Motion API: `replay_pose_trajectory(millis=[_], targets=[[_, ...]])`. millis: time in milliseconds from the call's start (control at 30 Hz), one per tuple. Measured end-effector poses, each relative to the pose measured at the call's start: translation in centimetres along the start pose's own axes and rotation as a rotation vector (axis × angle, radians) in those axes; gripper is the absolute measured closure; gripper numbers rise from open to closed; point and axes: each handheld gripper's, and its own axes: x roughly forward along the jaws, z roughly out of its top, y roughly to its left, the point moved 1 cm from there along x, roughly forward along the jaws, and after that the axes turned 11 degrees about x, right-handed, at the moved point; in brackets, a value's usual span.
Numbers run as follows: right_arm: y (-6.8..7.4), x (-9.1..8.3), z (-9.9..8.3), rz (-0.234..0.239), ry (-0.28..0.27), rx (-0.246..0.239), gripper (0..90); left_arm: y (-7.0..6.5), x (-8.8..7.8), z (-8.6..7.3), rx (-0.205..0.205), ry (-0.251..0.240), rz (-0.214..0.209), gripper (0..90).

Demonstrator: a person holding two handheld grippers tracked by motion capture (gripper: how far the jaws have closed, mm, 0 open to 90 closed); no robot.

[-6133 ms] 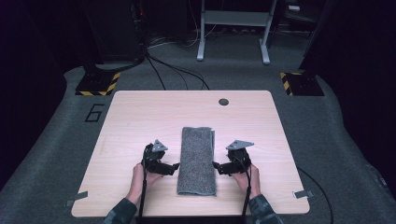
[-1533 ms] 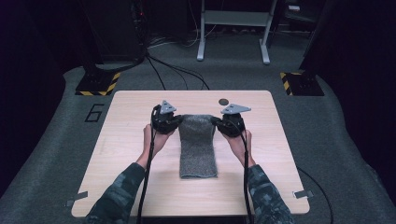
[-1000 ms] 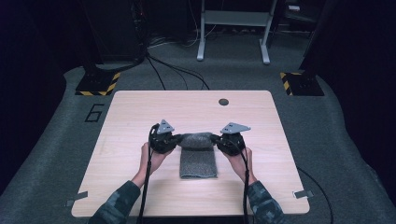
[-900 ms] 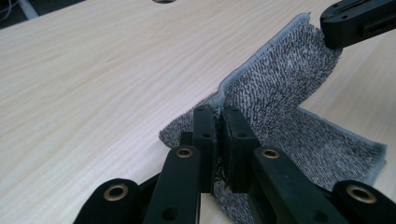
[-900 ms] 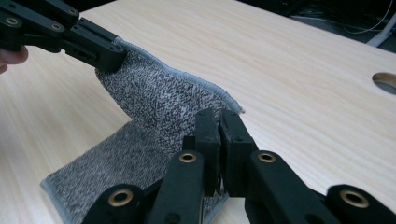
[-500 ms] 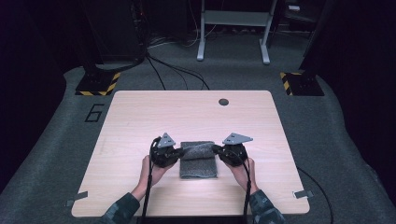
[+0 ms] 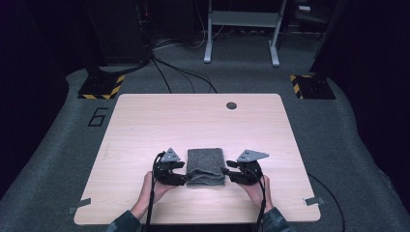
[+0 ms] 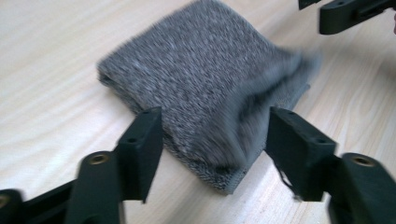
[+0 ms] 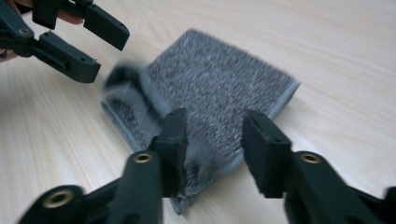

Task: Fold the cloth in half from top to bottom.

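Black jaws on 2 grippers, both parted. The left gripper [image 7: 180, 173] sits at the left side of 1 grey towel [image 7: 206, 166]; in the left gripper view its 2 jaws stand wide apart with the towel's near corner [image 8: 224, 172] between them, neither jaw visibly pressing on it. The right gripper [image 7: 231, 171] sits at the towel's right side; in the right gripper view its 2 jaws are likewise apart, straddling a corner of the towel [image 9: 210, 93], with blurred fabric in the gap.

The towel is folded into a compact block of stacked layers and lies flat on the wooden table [image 7: 145, 125], toward the near edge, between the 2 grippers. 1 hand holds each gripper.

Further out: 1 dark round spot [image 7: 231, 105] near the table's far edge, 2 yellow-and-black striped bases [image 7: 101, 87] on the floor, 1 painted number 6 [image 7: 98, 117].
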Motion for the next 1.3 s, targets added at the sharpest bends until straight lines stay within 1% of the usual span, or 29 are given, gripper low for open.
replay_pose_trajectory(millis=[67,100,133,167,200,233,267,300,367,400,433,467,533,567,600,633,733,800,867,900,933,967,1000,1033,1067,1133,1167,1233,1300], targets=[[-0.1,-0.4,0.6,0.010,-0.020,0.010,50.5,0.5,-0.5,0.4,-0.004,-0.022,0.018,28.5],[-0.1,-0.4,1.1,0.002,-0.030,0.010,46.5,0.8,-0.6,0.7,-0.011,-0.028,0.031,24.5],[-0.2,-0.4,1.4,0.001,-0.031,0.006,42.7,1.0,-0.5,0.9,-0.014,-0.026,0.040,22.7],[-0.3,-0.1,1.8,-0.015,-0.026,0.008,39.4,1.1,-0.3,1.0,-0.015,-0.022,0.052,21.0],[-0.3,0.2,1.9,-0.023,-0.023,0.019,36.2,1.4,0.2,1.2,-0.009,-0.009,0.069,20.3],[-0.4,0.7,2.1,-0.025,-0.013,0.029,32.6,1.5,0.7,1.4,0.010,0.007,0.092,19.8],[-0.5,1.3,2.2,-0.035,0.004,0.027,30.9,1.5,1.2,1.5,0.020,0.033,0.113,19.3],[-0.4,1.9,2.2,-0.046,0.016,0.022,27.5,1.6,1.8,1.5,0.030,0.041,0.125,18.8],[-0.3,3.1,1.9,-0.058,0.047,0.008,23.6,1.6,2.8,1.4,0.044,0.080,0.129,17.8],[-0.3,3.5,1.7,-0.064,0.058,0.007,22.2,1.6,3.3,1.1,0.041,0.090,0.126,17.2],[-0.3,4.1,1.3,-0.060,0.073,0.004,20.1,1.5,3.6,0.9,0.058,0.115,0.128,16.7],[-0.3,4.4,0.9,-0.069,0.086,-0.006,19.9,1.3,3.9,0.5,0.068,0.125,0.145,15.9],[-0.1,5.0,0.2,-0.083,0.116,-0.017,18.4,1.2,4.1,-0.2,0.072,0.149,0.131,15.5],[-0.1,5.3,-0.2,-0.084,0.144,-0.020,18.2,1.2,4.1,-0.4,0.074,0.158,0.132,15.2],[-0.1,5.4,-0.4,-0.091,0.156,-0.032,17.3,1.1,4.2,-0.8,0.073,0.161,0.136,15.2],[-0.1,5.6,-0.8,-0.104,0.173,-0.054,16.7,1.1,4.4,-1.1,0.069,0.164,0.128,15.2],[-0.2,5.7,-1.2,-0.113,0.189,-0.044,15.9,1.0,4.6,-1.6,0.081,0.183,0.134,15.1],[-0.3,5.7,-1.4,-0.122,0.190,-0.062,15.4,1.0,4.7,-1.6,0.083,0.180,0.135,15.1],[-0.4,5.8,-1.5,-0.119,0.194,-0.056,15.0,1.0,4.7,-1.6,0.086,0.177,0.133,15.1],[-0.3,5.7,-1.5,-0.115,0.203,-0.041,14.5,1.0,4.6,-1.6,0.085,0.178,0.133,15.0],[-0.4,5.7,-1.4,-0.112,0.203,-0.048,13.8,1.1,4.6,-1.6,0.082,0.171,0.123,15.1],[-0.5,5.6,-1.3,-0.112,0.203,-0.052,13.0,1.3,4.4,-1.6,0.070,0.156,0.121,15.1],[-0.5,5.4,-1.1,-0.100,0.204,-0.031,13.0,1.6,4.1,-1.5,0.039,0.137,0.112,15.1],[-0.7,5.1,-0.8,-0.090,0.185,-0.010,12.8,2.0,3.9,-1.4,0.029,0.125,0.117,15.0],[-0.9,4.9,-0.4,-0.083,0.167,-0.009,12.3,2.4,3.6,-1.2,0.012,0.115,0.119,15.0],[-1.0,4.5,0.3,-0.077,0.148,0.002,10.6,3.1,3.3,-0.6,0.001,0.095,0.138,14.8],[-1.0,4.3,0.9,-0.079,0.139,0.003,9.1,3.5,3.1,-0.2,0.007,0.092,0.146,14.7],[-0.9,4.5,1.9,-0.069,0.132,-0.004,7.1,4.0,3.2,0.8,-0.002,0.075,0.170,14.8],[-0.7,5.0,2.5,-0.066,0.132,-0.020,5.8,4.3,3.4,1.5,0.003,0.080,0.176,14.9]])
